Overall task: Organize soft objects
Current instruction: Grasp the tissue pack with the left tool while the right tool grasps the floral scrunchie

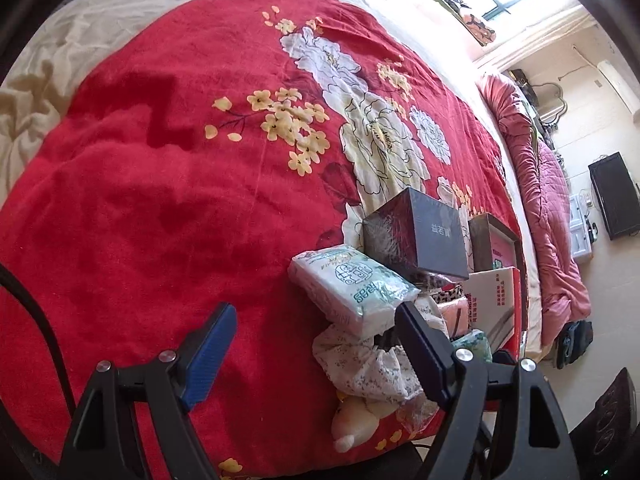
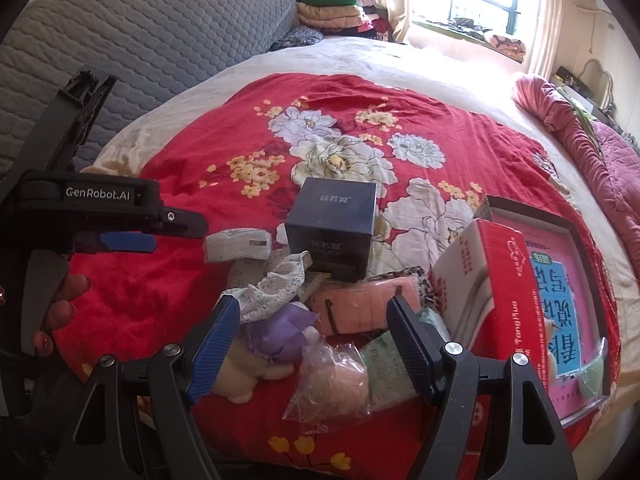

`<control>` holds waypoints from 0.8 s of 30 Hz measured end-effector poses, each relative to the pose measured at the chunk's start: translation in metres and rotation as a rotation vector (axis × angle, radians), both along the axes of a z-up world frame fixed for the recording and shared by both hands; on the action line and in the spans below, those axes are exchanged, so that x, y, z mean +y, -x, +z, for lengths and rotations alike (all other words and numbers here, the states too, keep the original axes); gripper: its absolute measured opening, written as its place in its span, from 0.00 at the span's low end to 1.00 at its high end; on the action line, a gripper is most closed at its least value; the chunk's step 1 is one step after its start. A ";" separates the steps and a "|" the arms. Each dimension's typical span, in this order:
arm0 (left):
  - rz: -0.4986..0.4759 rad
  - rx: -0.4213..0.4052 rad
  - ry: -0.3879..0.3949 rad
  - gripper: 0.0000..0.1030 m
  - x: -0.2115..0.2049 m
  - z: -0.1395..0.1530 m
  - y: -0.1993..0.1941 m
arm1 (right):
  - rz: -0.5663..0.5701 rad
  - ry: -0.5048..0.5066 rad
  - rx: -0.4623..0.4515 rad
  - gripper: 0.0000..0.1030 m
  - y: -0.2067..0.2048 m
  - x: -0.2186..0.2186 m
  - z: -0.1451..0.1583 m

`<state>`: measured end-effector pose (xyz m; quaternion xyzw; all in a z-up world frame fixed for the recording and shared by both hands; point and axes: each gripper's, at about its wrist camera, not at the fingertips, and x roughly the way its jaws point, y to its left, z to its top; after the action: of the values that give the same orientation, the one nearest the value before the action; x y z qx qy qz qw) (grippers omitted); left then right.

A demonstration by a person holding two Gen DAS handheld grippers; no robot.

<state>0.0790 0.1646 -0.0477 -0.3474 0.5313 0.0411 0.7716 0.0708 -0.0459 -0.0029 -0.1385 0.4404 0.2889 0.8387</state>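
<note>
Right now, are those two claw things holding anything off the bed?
No. The left gripper and the right gripper are both open and empty above the pile; nothing sits between the fingers.

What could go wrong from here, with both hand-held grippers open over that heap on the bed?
Soft items lie overlapped: the floral cloth drapes the purple plush, so the right hand-held gripper may lift two. The bagged pink item could slip in its crinkly plastic. The left hand-held gripper may knock the tissue pack.
</note>
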 end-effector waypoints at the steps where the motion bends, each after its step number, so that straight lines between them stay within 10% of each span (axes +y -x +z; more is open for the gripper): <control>1: 0.005 0.001 0.023 0.78 0.001 -0.003 -0.002 | 0.006 0.002 0.000 0.75 -0.001 0.003 -0.003; 18: 0.015 0.038 0.185 0.66 -0.014 -0.038 -0.045 | 0.022 0.039 0.059 0.74 -0.031 0.031 -0.040; 24: 0.014 0.035 0.209 0.50 -0.015 -0.044 -0.050 | 0.033 -0.015 0.115 0.37 -0.038 0.030 -0.051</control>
<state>0.1293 0.1499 -0.0920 -0.4286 0.5439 -0.0031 0.7214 0.1093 -0.0161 -0.0538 -0.1223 0.4834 0.3136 0.8081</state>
